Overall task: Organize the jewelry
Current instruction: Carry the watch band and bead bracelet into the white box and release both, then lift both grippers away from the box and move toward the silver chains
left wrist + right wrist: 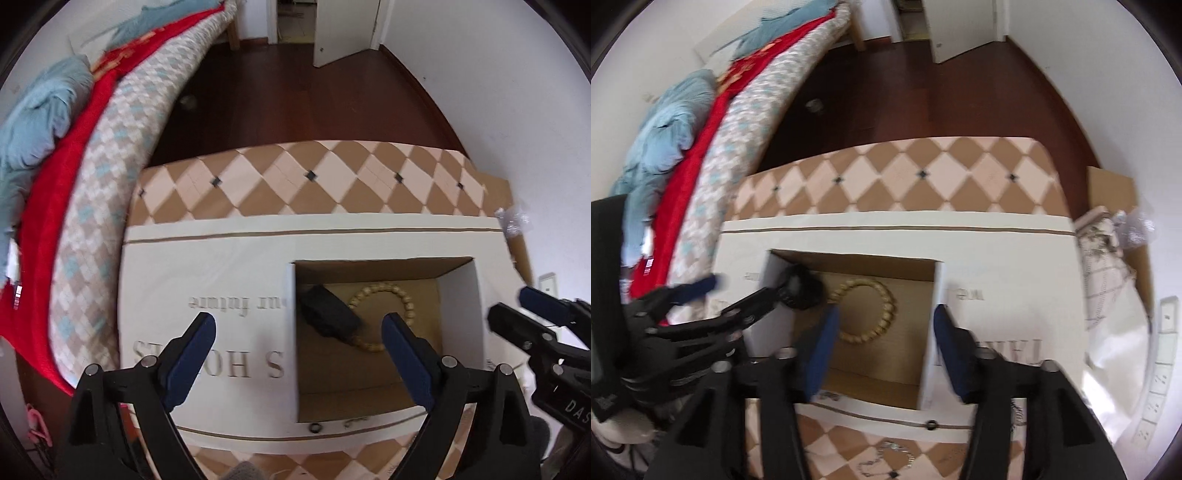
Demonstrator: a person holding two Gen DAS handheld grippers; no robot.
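Only right view shows silver chain (886,458) on table, both tools spread, left tool (299,334), right tool (884,321).

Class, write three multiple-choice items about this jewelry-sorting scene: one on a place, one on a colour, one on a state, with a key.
1. Where does the beaded bracelet lie?
A. on the bed
B. inside the box's open compartment
C. on the floor

2. What colour are the pads of the left hand-held gripper?
A. blue
B. yellow
C. white

3. How do the jaws of the right hand-held gripper stand?
A. shut on a ring
B. shut on the bracelet
C. open, holding nothing

Key: B, it rests on the brown cardboard floor of the cut-out; A, both pads show dark blue; C, its fingers stand apart above the compartment.
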